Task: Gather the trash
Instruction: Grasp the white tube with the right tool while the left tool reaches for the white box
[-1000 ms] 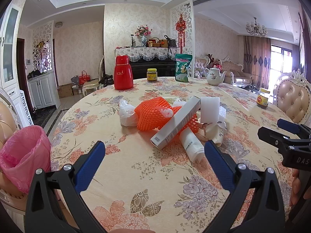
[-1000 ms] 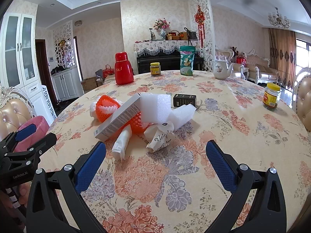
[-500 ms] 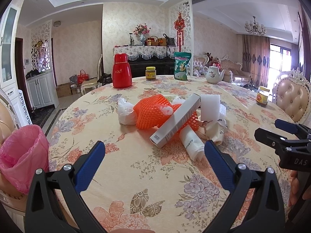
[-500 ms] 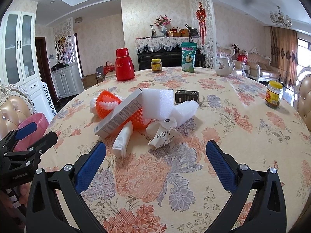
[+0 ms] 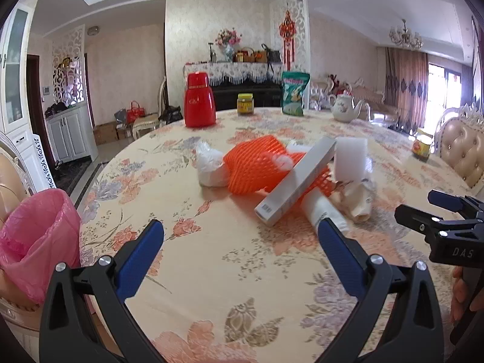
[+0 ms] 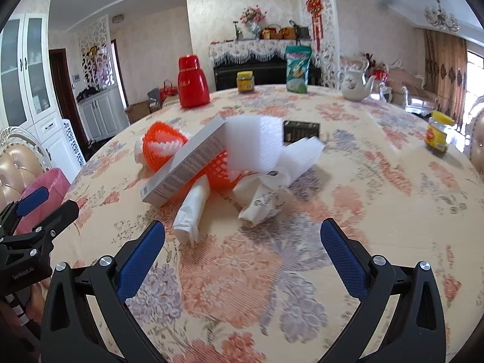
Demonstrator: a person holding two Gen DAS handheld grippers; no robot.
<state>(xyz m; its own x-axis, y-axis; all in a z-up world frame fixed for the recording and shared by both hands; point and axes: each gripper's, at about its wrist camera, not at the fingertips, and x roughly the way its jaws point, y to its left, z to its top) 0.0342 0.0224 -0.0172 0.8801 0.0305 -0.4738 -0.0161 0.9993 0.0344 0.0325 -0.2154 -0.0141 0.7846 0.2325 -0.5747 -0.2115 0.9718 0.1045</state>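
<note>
A pile of trash lies mid-table: orange foam netting (image 5: 257, 166) (image 6: 163, 145), a long grey-white box (image 5: 295, 181) (image 6: 184, 163) across it, white foam sheets (image 5: 351, 157) (image 6: 257, 145), a crumpled white bag (image 5: 208, 166), a white roll (image 6: 192, 208) and crumpled paper (image 6: 260, 199). A bin with a pink bag (image 5: 33, 242) (image 6: 50, 183) stands at the table's left edge. My left gripper (image 5: 242, 236) is open and empty, short of the pile. My right gripper (image 6: 242, 236) is open and empty, close before the roll and paper.
On the floral round table (image 5: 230, 260): a red thermos (image 5: 199, 104), a yellow-lidded jar (image 5: 245, 103), a green bag (image 5: 295, 93), a teapot (image 5: 346, 107), another jar (image 6: 437, 133) at right and a small black box (image 6: 301, 130). Padded chairs stand at both sides.
Both grippers have moved forward toward the trash pile, which looks larger and nearer now. Both stay open. Nothing on the table has moved.
</note>
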